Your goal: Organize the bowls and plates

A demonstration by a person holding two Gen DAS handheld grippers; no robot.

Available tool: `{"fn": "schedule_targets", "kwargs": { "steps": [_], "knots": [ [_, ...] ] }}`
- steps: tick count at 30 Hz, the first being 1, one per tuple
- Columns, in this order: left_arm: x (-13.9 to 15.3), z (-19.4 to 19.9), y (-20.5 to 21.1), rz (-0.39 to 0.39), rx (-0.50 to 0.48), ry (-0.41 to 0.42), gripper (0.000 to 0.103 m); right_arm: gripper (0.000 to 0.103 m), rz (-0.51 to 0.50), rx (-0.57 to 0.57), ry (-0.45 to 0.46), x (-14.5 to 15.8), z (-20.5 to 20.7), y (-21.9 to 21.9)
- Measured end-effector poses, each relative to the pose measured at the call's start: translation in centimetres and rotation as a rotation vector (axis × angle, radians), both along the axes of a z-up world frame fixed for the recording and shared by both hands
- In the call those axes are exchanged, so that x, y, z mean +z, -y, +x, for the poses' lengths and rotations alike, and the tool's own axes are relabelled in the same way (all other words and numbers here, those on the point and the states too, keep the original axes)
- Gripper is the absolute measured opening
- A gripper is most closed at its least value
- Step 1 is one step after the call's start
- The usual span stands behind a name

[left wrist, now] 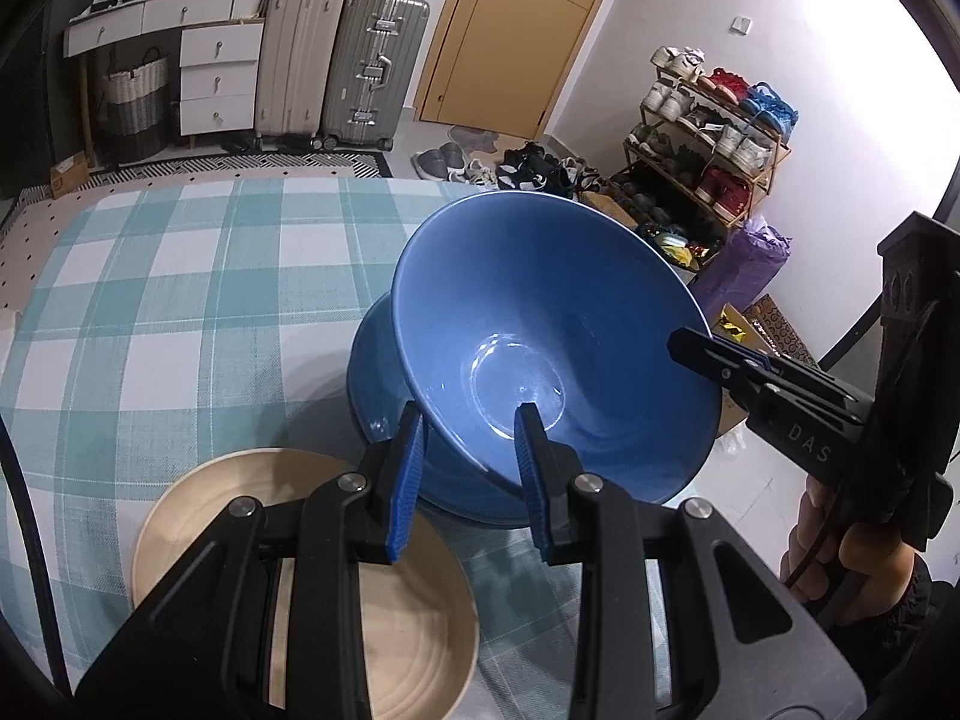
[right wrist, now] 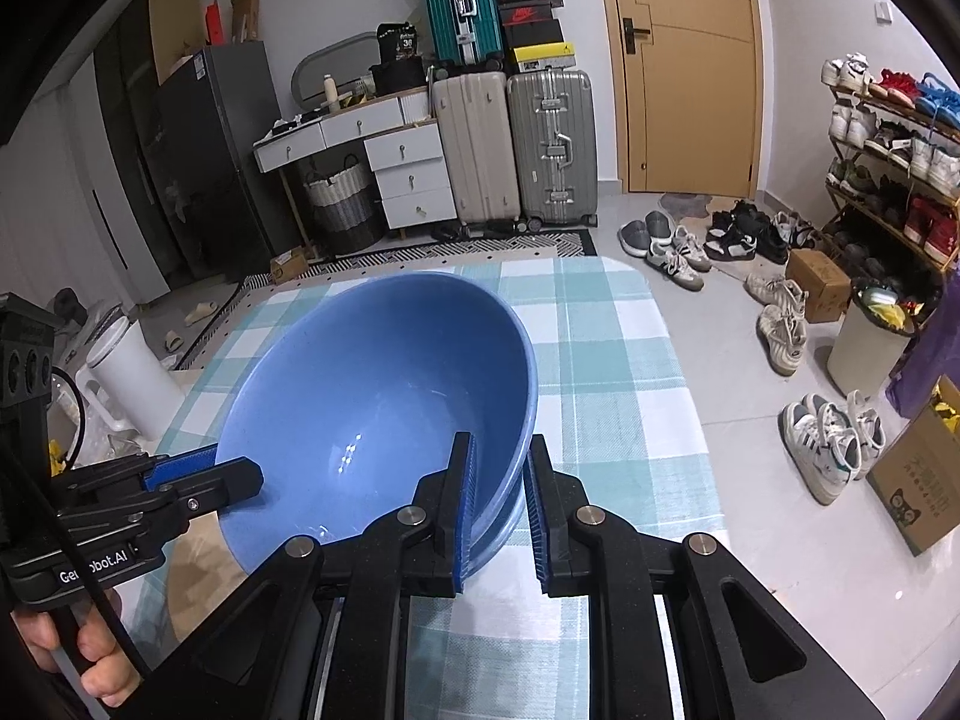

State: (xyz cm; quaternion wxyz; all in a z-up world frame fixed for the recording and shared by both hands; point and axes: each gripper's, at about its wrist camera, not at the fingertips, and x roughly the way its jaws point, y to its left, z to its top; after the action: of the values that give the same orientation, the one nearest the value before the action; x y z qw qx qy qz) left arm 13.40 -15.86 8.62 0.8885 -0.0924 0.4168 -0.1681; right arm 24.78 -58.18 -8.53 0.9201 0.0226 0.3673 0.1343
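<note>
Nearest: beige plate (left wrist: 312, 570) on checked bench (left wrist: 180, 276), just beside left gripper (left wrist: 468, 474). Left gripper straddles near rim of blue bowl (left wrist: 540, 324), jaws partly apart, grip unclear. Right gripper (right wrist: 498, 504) straddles opposite rim, narrow gap, clamp uncertain. Bowl tilted, over blue plate (left wrist: 372, 396), just beyond beige plate. Likely next: lower bowl level onto blue plate.

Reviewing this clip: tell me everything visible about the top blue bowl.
The top blue bowl is glossy, ceramic-looking, empty, wide-rimmed with a small flat base. It sits tilted over a second blue dish on the checked tablecloth. The left gripper and right gripper each straddle its rim on opposite sides.
</note>
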Motion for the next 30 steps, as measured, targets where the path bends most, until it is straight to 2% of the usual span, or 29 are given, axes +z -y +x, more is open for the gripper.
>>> {"fn": "schedule_targets", "kwargs": {
  "steps": [17,30],
  "knots": [
    [-4.1,2.9,-0.4,0.069,0.016,-0.041,0.026,0.017,-0.015,0.012,-0.073,-4.2,2.4,-1.1],
    [-4.6,3.1,0.7,0.151,0.01,-0.003,0.026,0.017,-0.074,-0.001,-0.072,-5.1,2.6,-1.8]
  ]
}}
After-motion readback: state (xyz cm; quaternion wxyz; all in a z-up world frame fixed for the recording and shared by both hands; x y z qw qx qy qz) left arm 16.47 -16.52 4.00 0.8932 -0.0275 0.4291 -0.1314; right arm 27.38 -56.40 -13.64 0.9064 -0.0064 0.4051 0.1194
